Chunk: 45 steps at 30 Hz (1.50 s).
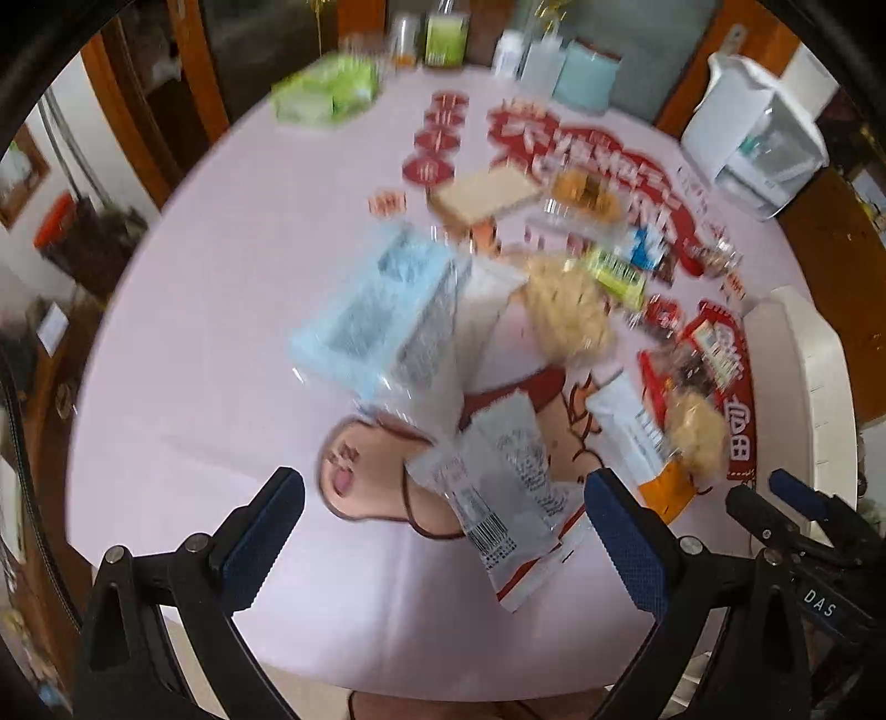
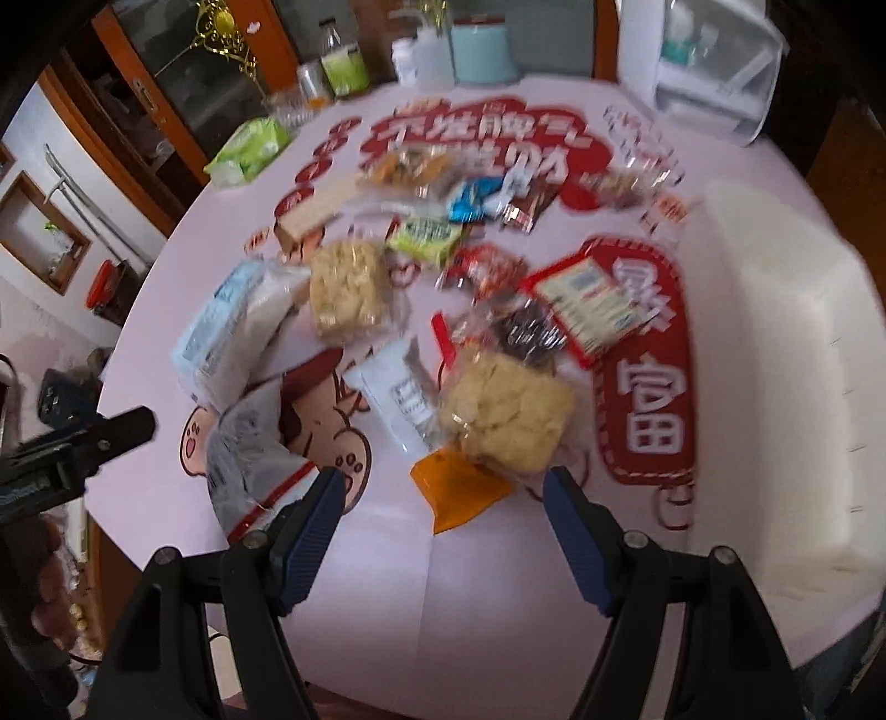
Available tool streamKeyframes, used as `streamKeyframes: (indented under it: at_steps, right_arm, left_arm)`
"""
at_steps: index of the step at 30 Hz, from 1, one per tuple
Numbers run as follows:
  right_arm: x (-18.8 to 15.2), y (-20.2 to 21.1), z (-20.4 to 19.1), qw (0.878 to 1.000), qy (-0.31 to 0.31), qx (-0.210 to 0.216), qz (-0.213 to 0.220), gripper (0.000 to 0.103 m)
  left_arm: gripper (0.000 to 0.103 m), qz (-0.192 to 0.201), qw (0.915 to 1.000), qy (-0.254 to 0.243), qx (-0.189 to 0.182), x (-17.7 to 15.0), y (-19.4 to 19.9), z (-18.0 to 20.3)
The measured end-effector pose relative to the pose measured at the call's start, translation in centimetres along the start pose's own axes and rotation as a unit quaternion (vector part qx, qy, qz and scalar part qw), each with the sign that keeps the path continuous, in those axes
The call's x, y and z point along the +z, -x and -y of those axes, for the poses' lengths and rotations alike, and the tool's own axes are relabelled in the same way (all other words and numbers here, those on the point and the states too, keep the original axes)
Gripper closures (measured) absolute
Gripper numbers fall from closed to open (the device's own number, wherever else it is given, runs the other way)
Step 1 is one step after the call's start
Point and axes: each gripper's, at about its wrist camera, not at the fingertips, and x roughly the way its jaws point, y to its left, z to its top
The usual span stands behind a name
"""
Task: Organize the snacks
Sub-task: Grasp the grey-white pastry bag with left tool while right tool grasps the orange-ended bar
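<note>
Many snack packets lie scattered on a round table with a pale pink cloth (image 1: 221, 387). In the left wrist view my left gripper (image 1: 443, 509) is open and empty, its jaws either side of a grey-and-white packet (image 1: 498, 487); a light blue packet (image 1: 382, 310) lies beyond. In the right wrist view my right gripper (image 2: 443, 498) is open and empty, just short of an orange packet (image 2: 459, 487) and a yellow puffed-snack bag (image 2: 509, 410). A white bin (image 2: 786, 354) stands at the right. The right gripper also shows in the left wrist view (image 1: 786, 498).
Bottles, a light blue canister (image 2: 482, 50) and a green tissue pack (image 2: 249, 147) stand at the table's far side. A clear plastic box (image 2: 714, 72) sits at the far right. Wooden cabinets surround the table. The near table edge is close below both grippers.
</note>
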Motion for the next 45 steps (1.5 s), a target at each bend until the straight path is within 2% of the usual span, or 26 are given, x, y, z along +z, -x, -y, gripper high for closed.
streamKeyframes:
  at_steps: [4, 8, 11, 15, 20, 32, 36, 42, 43, 45]
  right_arm:
    - [0.1, -3.3, 1.6, 0.999, -0.008, 0.019, -0.037, 0.028]
    - [0.0, -4.9, 2.0, 0.998, 0.011, 0.016, -0.059, 0.028]
    - [-0.1, -5.3, 1.5, 0.998, 0.041, 0.012, -0.055, 0.028]
    - [-0.1, -5.4, 1.0, 0.995, 0.072, 0.013, -0.063, 0.028]
    - [-0.6, -4.5, 0.9, 0.993, 0.09, 0.047, -0.06, 0.028]
    - [1.3, -7.3, -0.6, 0.987, 0.139, 0.051, -0.056, 0.029]
    - [1.6, -8.3, -1.4, 0.984, 0.158, 0.052, -0.057, 0.03]
    - [1.1, -9.2, -3.9, 0.973, 0.226, 0.005, -0.039, 0.034]
    - [0.8, -9.3, -4.3, 0.97, 0.239, -0.009, -0.035, 0.035]
    - [0.6, -9.2, -4.7, 0.968, 0.248, -0.009, -0.031, 0.041]
  left_arm:
    - [0.002, -0.043, 0.9985, 0.03, -0.013, -0.4, -3.9, 0.0]
    - [0.002, -0.08, 0.9944, 0.064, -0.022, -0.8, -6.9, -0.1]
    - [0.002, -0.09, 0.9925, 0.079, -0.023, -0.9, -8.2, 0.0]
    - [0.002, -0.097, 0.9909, 0.092, -0.016, -1.3, -9.2, 0.1]
    - [0.002, -0.102, 0.9892, 0.105, -0.015, -1.4, -9.8, 0.3]
    - [0.002, -0.111, 0.9869, 0.117, -0.005, -1.8, -11.7, 1.2]
    - [0.002, -0.111, 0.9868, 0.118, 0.0, -1.0, -12.6, 1.3]
    - [0.002, -0.108, 0.9871, 0.118, 0.008, -0.9, -12.8, 1.7]
    - [0.002, -0.109, 0.9869, 0.119, 0.011, -1.0, -12.9, 1.8]
    - [0.002, -0.11, 0.9868, 0.118, 0.016, -1.3, -13.0, 2.2]
